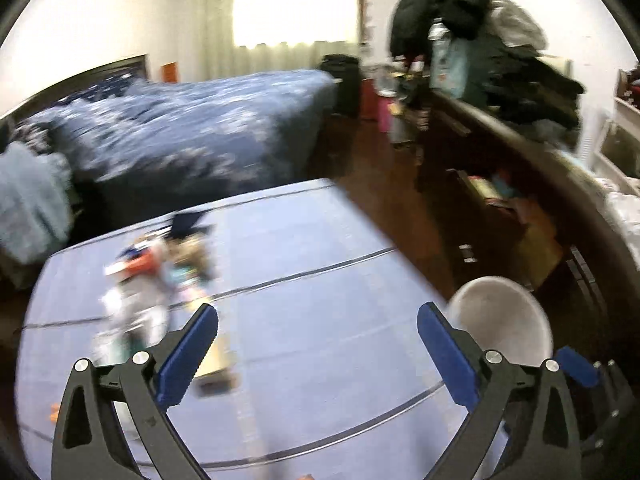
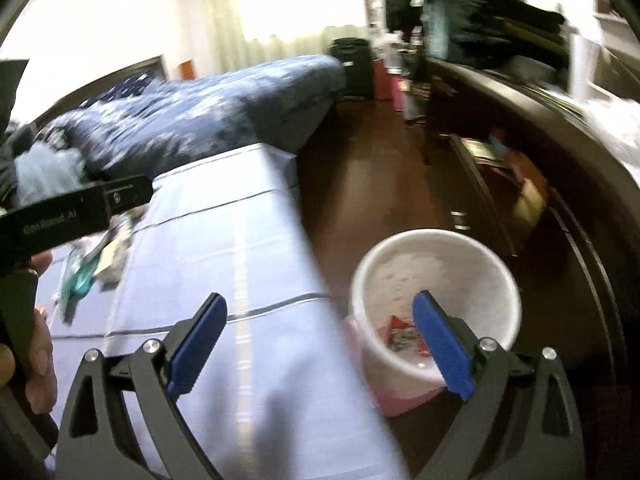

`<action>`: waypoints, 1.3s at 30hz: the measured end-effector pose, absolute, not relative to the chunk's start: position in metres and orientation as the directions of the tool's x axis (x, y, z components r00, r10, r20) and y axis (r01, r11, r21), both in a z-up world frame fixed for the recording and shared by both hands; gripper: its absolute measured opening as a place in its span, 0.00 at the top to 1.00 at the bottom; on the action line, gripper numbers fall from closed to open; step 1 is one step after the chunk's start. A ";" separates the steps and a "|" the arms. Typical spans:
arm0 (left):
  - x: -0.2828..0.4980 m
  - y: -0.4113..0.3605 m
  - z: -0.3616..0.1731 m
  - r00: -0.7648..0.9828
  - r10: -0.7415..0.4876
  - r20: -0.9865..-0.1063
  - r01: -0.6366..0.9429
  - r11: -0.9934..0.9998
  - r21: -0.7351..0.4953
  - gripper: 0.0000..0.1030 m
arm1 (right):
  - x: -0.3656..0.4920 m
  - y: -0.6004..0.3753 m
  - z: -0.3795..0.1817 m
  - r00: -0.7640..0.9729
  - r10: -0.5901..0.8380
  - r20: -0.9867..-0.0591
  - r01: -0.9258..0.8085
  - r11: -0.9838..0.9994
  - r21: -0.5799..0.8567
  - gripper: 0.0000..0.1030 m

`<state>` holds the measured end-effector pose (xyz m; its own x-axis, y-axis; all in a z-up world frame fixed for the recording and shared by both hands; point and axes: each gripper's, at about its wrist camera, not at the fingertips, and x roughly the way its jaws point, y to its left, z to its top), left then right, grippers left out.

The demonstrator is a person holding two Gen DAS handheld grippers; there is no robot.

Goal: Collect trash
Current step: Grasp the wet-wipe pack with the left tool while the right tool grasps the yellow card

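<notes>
The left tool (image 1: 318,344) is seen released, its blue pads spread wide with nothing between them, above a surface (image 1: 304,240) covered in a pale blue cloth with dark stripes. A blurred heap of trash (image 1: 156,276), wrappers in white, orange, teal and dark blue, is found on the cloth to the upper left of that tool; print on the wrappers cannot be read through the blur. A flat tan piece (image 1: 218,362) is partly hidden behind the left pad.

The right tool (image 2: 320,340) is likewise released and empty, held over the surface's edge and a white bin (image 2: 436,304) that stands on the wooden floor (image 2: 372,184) just beside the surface. A red and white wrapper (image 2: 402,336) is seen lying inside the bin; its lettering is illegible. At the left of the right wrist view, a hand (image 2: 38,344) is seen gripping the other device, whose black body carries white writing that appears to read "GenRobot.AI". A bed (image 1: 192,120) with a dark blue patterned cover is visible behind.
</notes>
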<state>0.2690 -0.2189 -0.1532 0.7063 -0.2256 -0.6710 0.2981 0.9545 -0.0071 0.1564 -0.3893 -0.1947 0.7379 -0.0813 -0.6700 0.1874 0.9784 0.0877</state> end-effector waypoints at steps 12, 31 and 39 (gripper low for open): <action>0.278 -0.083 -0.195 0.626 -0.110 -0.772 0.041 0.993 -0.109 0.04 | 0.172 -0.290 -0.191 0.722 0.036 -0.691 -0.026 0.999 0.026 0.08; 0.270 -0.037 -0.193 0.680 -0.092 -0.728 -0.043 0.985 -0.165 0.59 | 0.248 -0.224 -0.198 0.679 0.097 -0.727 -0.118 0.993 0.023 0.08; 0.264 -0.011 -0.183 0.707 -0.076 -0.704 -0.072 0.981 -0.178 0.58 | 0.302 -0.191 -0.232 0.567 0.103 -0.817 -0.122 0.992 0.040 0.29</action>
